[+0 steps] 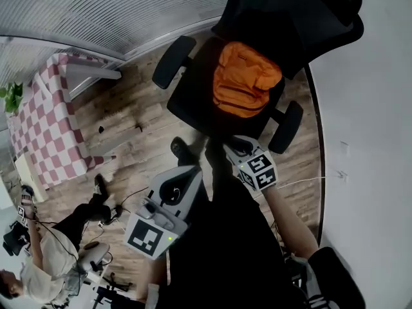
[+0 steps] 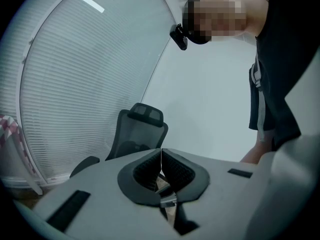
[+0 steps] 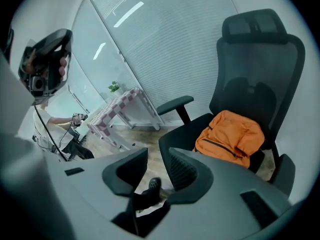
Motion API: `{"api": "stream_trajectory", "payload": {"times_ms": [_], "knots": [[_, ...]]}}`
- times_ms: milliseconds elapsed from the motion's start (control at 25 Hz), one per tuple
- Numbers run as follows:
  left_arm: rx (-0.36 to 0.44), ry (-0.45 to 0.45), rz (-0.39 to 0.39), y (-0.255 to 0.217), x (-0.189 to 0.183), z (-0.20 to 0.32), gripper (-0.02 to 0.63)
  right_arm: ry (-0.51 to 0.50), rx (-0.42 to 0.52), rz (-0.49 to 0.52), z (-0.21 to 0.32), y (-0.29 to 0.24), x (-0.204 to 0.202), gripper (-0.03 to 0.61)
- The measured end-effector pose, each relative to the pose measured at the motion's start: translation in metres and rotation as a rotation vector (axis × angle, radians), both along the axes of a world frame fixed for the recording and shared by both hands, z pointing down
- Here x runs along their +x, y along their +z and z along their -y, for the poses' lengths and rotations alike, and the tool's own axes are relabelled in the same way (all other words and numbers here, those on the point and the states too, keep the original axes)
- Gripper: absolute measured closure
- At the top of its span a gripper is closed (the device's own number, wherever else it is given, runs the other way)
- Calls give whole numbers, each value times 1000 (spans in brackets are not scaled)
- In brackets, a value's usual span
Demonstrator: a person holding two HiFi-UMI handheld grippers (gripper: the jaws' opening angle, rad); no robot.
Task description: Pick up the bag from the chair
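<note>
An orange bag (image 1: 245, 79) lies on the seat of a black mesh office chair (image 1: 193, 105). In the right gripper view the bag (image 3: 231, 137) rests against the chair's backrest (image 3: 255, 79). My right gripper (image 3: 157, 159) is open and empty, short of the seat's front edge, with the bag beyond and to the right of it. In the head view the right gripper (image 1: 254, 166) is below the seat. My left gripper (image 2: 161, 156) is shut with nothing in it, held lower left (image 1: 168, 201) and pointing up at the chair (image 2: 135, 134).
A table with a pink-and-white checked cloth (image 1: 45, 124) stands at the left by the window blinds (image 1: 109, 8). A white wall (image 1: 367, 121) runs along the right. A seated person (image 1: 45, 256) and cables are at the lower left on the wooden floor (image 1: 129, 127).
</note>
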State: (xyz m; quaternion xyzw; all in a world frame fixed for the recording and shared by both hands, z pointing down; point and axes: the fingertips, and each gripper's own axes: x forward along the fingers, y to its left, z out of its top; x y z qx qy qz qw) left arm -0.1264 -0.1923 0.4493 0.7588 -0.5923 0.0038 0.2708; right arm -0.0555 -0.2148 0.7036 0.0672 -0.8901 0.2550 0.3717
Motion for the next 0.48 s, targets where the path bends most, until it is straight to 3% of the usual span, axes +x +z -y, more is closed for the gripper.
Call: {"api": "stream_trajectory", "payload": {"times_ms": [240, 480], "knots": [[-51, 6, -26, 33, -1, -3, 581, -50, 60, -113, 9, 66, 4, 407], [-100, -16, -76, 64, -6, -8, 581, -181, 163, -201, 9, 108, 1, 393]]}}
